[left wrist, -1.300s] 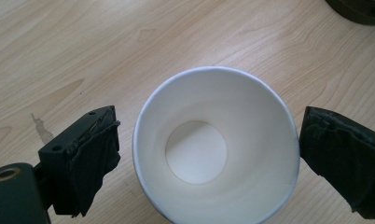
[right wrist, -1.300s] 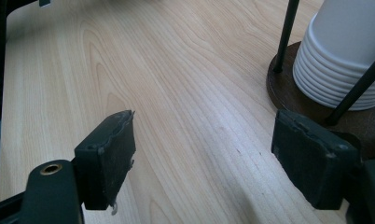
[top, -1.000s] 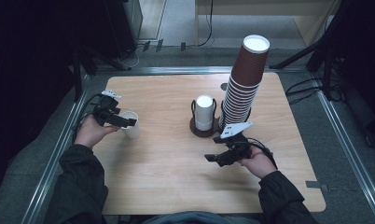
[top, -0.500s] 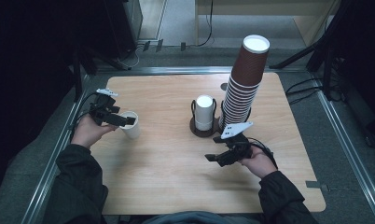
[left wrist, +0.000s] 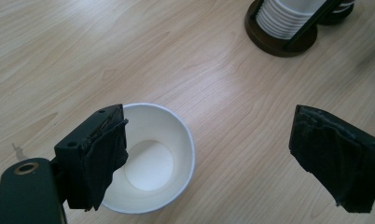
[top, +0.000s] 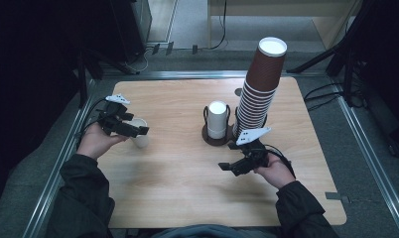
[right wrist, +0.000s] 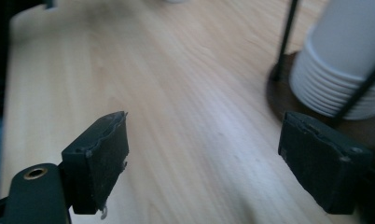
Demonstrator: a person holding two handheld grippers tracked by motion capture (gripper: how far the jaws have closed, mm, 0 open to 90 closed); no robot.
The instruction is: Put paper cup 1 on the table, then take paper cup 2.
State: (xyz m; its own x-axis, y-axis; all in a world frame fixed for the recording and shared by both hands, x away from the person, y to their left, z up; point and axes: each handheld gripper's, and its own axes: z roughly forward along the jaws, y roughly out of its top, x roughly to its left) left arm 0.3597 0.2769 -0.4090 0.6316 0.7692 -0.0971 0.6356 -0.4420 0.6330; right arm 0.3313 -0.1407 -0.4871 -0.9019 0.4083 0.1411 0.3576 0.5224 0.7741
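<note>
One white paper cup (top: 140,139) stands upright and empty on the table (top: 177,198) near its left edge, apart from its stack, so a single cup appears to be set out already; whether more are to follow cannot be told. Left gripper (top: 134,130) hovers above this cup, its jaws having just been closing yet spread, one pad over the rim and nothing pinched. Right gripper (top: 226,166) hangs low over bare wood, level, jaws wide and empty. Farther off, white cups in a holder (top: 217,124), then the tall brown cup stack (top: 259,89)
</note>
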